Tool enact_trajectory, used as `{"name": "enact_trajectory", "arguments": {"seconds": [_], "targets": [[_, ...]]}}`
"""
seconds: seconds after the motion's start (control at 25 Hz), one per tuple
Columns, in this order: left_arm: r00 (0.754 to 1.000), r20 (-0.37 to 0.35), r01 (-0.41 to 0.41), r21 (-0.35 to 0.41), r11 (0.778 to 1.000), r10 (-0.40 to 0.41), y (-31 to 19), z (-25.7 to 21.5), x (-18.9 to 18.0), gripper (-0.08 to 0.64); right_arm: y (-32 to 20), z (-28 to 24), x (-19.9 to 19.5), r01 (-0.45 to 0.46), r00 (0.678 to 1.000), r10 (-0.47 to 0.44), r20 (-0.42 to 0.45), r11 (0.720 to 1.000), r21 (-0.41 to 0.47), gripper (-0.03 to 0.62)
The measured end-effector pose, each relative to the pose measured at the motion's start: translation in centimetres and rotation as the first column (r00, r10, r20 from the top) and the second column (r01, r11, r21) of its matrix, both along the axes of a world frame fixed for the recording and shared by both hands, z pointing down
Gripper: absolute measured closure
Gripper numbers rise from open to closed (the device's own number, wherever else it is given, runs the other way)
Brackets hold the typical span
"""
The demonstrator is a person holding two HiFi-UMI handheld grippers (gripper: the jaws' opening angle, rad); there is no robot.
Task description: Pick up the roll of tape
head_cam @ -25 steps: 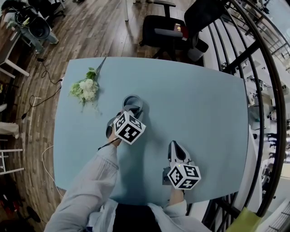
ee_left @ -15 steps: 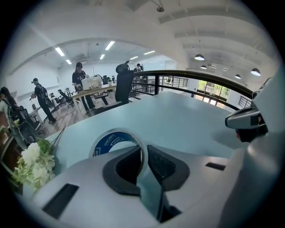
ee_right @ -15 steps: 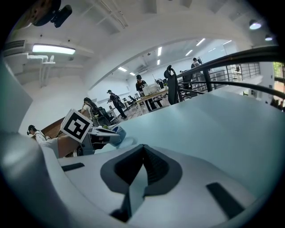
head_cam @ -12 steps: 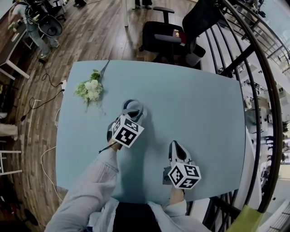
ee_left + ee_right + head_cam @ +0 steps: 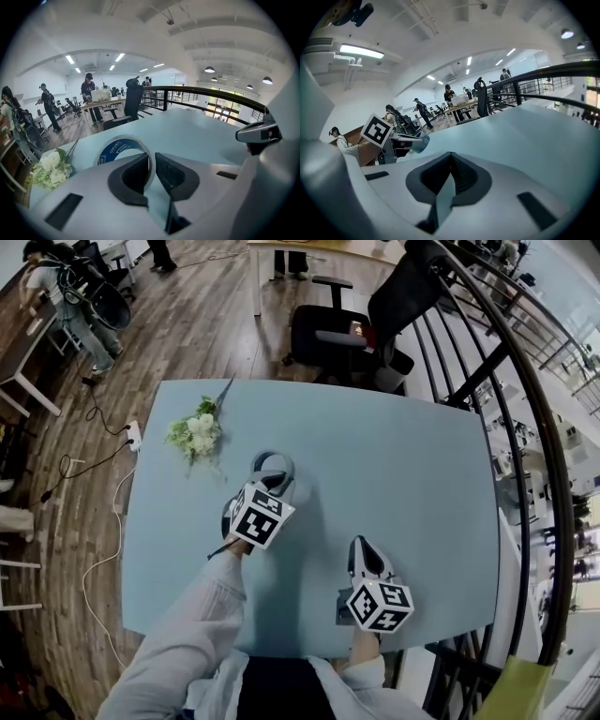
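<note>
- Right gripper [image 5: 362, 547] (nearest the operator): jaws fully together with nothing between them. It sits over the near part of the blue table [image 5: 422, 474], well apart from the task item.
- Left gripper [image 5: 270, 482]: jaws narrowly parted and clamped on the wall of the roll of tape [image 5: 273, 465], one pad inside the ring and one outside.
- Location of the roll: at the left gripper's tips, over the middle-left of the table, near the white flowers [image 5: 195, 432].
- Task status (judgement): the grasp is made. The roll's underside is hidden, so clearance from the table cannot be confirmed. What remains is a clean lift.
- Markings: the roll's blue inner core [image 5: 114, 149] carries white lettering that appears to begin "deli"; the rest is not legible. The gripper cubes carry coded black-and-white squares only, no text.
- Beyond the table: a black office chair [image 5: 337, 334] on a wood floor.
</note>
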State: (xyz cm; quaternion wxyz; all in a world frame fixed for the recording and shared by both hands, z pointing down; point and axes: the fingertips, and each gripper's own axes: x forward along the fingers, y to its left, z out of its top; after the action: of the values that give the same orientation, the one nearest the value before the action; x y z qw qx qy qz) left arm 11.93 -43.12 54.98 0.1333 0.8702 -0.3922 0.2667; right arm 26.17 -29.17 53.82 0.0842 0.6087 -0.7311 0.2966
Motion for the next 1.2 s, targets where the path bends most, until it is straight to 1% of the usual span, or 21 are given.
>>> {"name": "enact_trajectory", "arguments": {"seconds": [0.16, 0.44, 0.64, 0.8, 1.08, 1.2], "targets": [[0.999, -0.037, 0.011, 0.045, 0.999, -0.009, 0.7, -1.9, -0.6, 0.5, 0.9, -1.1, -0.3, -0.01, 1.0, 0.01, -0.013, 1.0, 0.023, 0.584], [0.994, -0.108, 0.045, 0.127, 0.991, -0.032, 3.3, -6.0, -2.8, 0.5, 2.6, -3.6, -1.3, -0.025, 0.999, 0.028, -0.035, 0.997, 0.071, 0.584], [0.989, -0.14, 0.063, 0.169, 0.984, -0.039, 5.7, -8.1, -4.5, 0.5, 3.8, -5.6, -2.0, -0.036, 0.998, 0.041, -0.049, 0.994, 0.108, 0.584], [0.988, -0.15, 0.076, 0.197, 0.977, -0.047, 7.8, -9.2, -6.5, 0.499, 4.9, -6.4, -2.9, -0.038, 0.997, 0.045, -0.055, 0.992, 0.124, 0.584], [0.979, -0.189, 0.117, 0.255, 0.96, -0.07, 12.1, -11.5, -10.1, 0.499, 7.0, -7.4, -4.4, -0.041, 0.996, 0.053, -0.071, 0.987, 0.153, 0.584], [0.975, -0.209, 0.129, 0.257, 0.958, -0.075, 14.1, -11.9, -11.4, 0.499, 7.9, -7.6, -5.2, -0.036, 0.996, 0.048, -0.072, 0.987, 0.159, 0.584]]}}
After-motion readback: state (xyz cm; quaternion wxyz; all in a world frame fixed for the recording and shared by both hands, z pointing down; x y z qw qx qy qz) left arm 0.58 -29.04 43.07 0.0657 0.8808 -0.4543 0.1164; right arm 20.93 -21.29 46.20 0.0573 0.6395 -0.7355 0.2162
